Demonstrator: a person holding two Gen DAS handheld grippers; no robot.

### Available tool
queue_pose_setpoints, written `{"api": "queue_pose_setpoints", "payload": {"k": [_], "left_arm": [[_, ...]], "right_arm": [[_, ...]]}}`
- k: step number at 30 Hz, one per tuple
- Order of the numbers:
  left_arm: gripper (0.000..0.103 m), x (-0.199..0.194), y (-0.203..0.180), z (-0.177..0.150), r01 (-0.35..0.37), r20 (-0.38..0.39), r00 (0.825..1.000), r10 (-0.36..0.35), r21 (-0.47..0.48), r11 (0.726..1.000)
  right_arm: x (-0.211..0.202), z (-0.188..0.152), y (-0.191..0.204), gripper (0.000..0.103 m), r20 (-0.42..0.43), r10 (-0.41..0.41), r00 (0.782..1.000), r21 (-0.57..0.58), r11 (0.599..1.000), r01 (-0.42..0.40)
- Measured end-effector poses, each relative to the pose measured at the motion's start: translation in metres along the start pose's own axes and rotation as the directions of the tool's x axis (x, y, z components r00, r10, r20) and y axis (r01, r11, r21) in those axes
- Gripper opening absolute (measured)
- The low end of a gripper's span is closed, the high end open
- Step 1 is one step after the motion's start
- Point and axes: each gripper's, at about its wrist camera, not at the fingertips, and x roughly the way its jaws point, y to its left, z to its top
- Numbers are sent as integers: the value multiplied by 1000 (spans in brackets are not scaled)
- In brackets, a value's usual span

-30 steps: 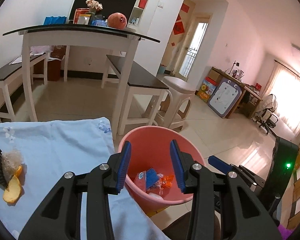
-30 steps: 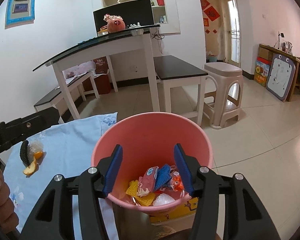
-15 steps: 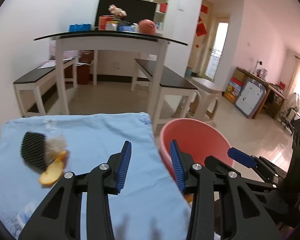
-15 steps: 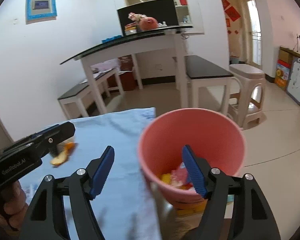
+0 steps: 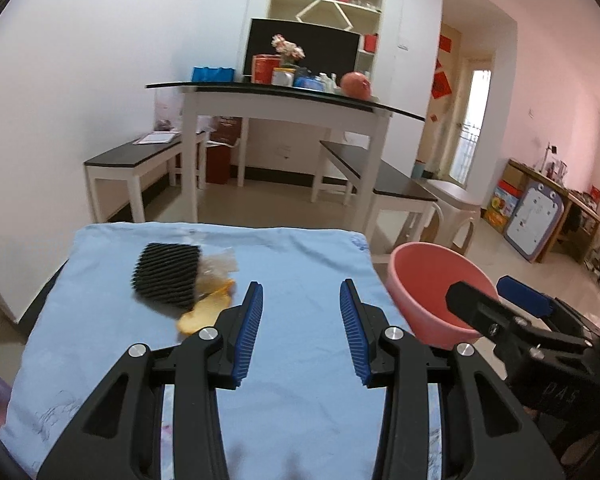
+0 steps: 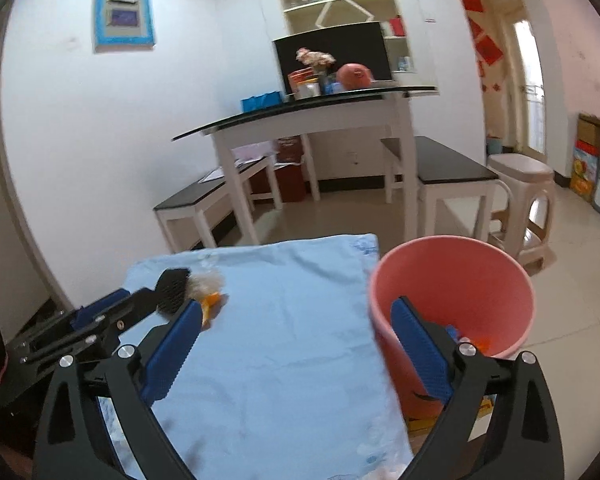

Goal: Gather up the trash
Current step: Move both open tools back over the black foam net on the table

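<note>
Both claws swung from pink bin [image 6: 452, 280] toward peel [image 5: 204, 314]; left claw [image 5: 300, 332] half-open, right claw [image 6: 296, 356] opening, empty.

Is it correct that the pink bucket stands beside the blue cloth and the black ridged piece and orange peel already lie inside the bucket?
Not quite. The pink bucket does stand beside the blue cloth, but the black ridged piece and the orange peel lie on the cloth, not inside the bucket. The left wrist view shows this most clearly.
</note>
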Motion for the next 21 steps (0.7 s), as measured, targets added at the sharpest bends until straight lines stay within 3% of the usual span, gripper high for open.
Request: {"api": "queue_pose_setpoints", "payload": {"k": [9,21], "left_arm": [[41,-19,29,-16,-43,11,999,44,-51,998],[41,-35,50,-32,-62,23,998,64,-70,996]], "right_arm": [[2,-12,44,92,-34,62,998,-94,993,-65],[-6,-25,67,92,-11,48,999,-121,992,-49]]}}
